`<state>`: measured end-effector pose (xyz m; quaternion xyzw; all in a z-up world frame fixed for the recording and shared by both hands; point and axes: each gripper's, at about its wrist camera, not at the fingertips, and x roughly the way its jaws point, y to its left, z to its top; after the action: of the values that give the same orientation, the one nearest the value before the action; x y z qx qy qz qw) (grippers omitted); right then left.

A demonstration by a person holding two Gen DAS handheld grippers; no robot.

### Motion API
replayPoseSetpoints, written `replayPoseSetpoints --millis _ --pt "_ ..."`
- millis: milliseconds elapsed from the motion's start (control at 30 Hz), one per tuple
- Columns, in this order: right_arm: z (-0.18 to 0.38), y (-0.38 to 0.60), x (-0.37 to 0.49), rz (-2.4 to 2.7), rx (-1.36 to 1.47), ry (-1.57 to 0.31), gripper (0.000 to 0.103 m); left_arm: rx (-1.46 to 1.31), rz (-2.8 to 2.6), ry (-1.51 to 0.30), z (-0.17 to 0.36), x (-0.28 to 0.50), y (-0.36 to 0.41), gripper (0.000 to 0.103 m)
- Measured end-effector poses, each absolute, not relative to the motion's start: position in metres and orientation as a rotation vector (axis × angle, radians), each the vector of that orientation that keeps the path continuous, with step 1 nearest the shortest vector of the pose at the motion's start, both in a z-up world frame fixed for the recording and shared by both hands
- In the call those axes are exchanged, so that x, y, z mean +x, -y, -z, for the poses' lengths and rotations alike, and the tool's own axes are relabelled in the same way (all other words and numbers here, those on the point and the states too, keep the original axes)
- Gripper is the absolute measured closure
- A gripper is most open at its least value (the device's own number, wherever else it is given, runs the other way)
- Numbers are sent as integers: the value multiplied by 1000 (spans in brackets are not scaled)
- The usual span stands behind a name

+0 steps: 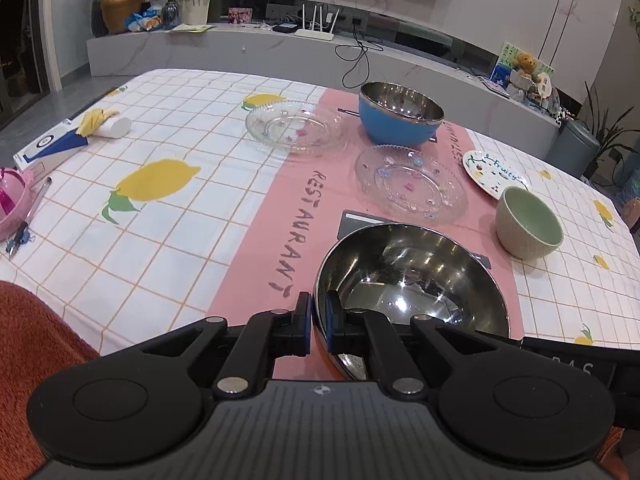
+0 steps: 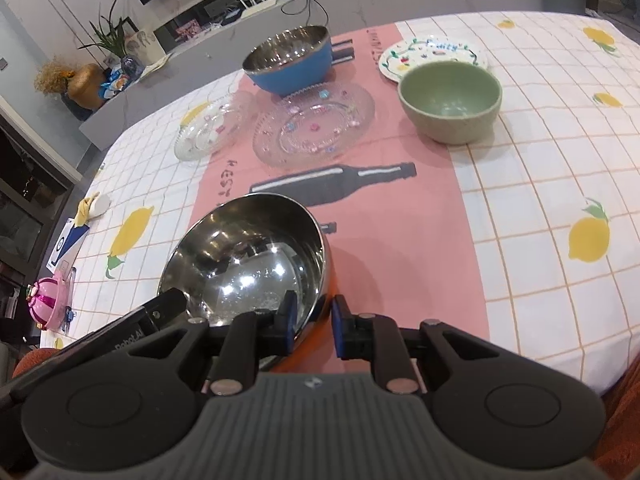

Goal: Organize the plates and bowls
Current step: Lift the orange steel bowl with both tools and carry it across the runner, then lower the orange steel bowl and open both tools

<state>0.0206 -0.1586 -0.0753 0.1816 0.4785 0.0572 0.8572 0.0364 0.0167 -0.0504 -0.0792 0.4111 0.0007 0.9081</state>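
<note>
The left gripper (image 1: pixel 318 322) was clenched on the near rim of the steel bowl (image 1: pixel 412 280), one pad inside and one outside the wall. The right gripper (image 2: pixel 314 322) straddled the same rim from the other side; its pads stood a little apart and I could not tell if they really pressed. The bowl, polished inside and orange outside, was over the pink runner (image 2: pixel 400 208) at the near table edge. I judged the step as carrying this bowl, probably to nest it with the blue bowl (image 1: pixel 400 120), so the next move needed a level lift over the ribbed glass plates (image 1: pixel 410 184). The matte green bowl (image 2: pixel 450 100) and the painted plate (image 2: pixel 432 54) waited further away.
</note>
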Motion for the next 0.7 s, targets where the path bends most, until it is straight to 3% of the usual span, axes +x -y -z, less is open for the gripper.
replayPoseSetpoints --millis 167,233,300,433,700 --pt "83 159 25 -136 401 -1021 85 -161 -10 -867 58 39 -19 97" --pt "82 158 25 -146 397 -1020 81 -173 -6 -868 58 39 -21 96" --pt "80 157 24 -153 392 -1010 70 -177 -9 -862 57 38 -22 93" --pt "72 154 20 -157 354 -969 57 -191 -22 -839 53 37 -25 68" --pt "48 158 12 -91 268 -850 31 -155 -36 -754 27 33 -25 51"
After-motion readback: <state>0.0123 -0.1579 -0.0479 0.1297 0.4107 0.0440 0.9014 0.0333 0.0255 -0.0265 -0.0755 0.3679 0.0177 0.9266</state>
